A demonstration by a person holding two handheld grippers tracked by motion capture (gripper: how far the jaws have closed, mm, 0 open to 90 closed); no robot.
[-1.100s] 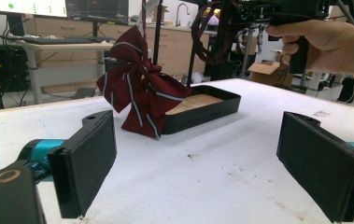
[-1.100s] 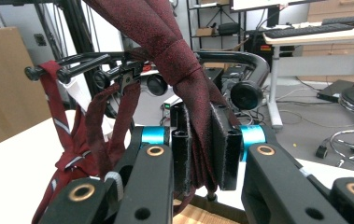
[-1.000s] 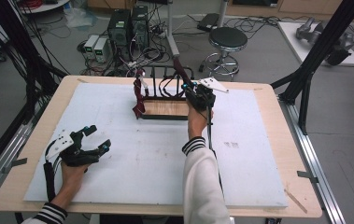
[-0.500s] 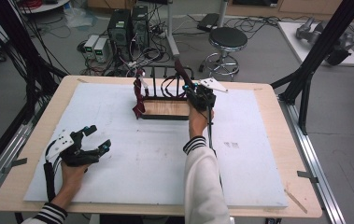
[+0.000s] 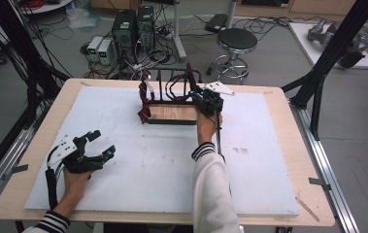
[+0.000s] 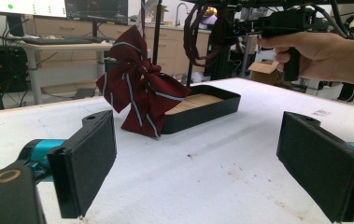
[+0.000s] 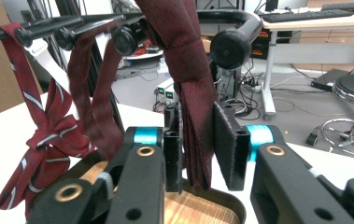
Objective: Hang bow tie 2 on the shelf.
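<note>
Right gripper (image 7: 198, 154) is at the far middle of the white foam-covered table (image 5: 269, 160), up against the black metal tie rack with wooden base tray (image 5: 172, 114). A plain dark-red necktie (image 7: 191, 88) hangs from one of the rack's black pegs and drops between the right gripper's jaws. The jaws have just been opening. In the right gripper view the left pad lies against the fabric and the right pad stands slightly off it, so the tie is released rather than clamped.

A striped dark-red necktie with white and blue stripes (image 6: 139, 93) hangs bunched at the rack's left end, its tail touching the table just beside the tray.

Left gripper (image 5: 101, 145) sits at the near left of the table, well apart from the rack, jaws spread wide with nothing between them.
</note>
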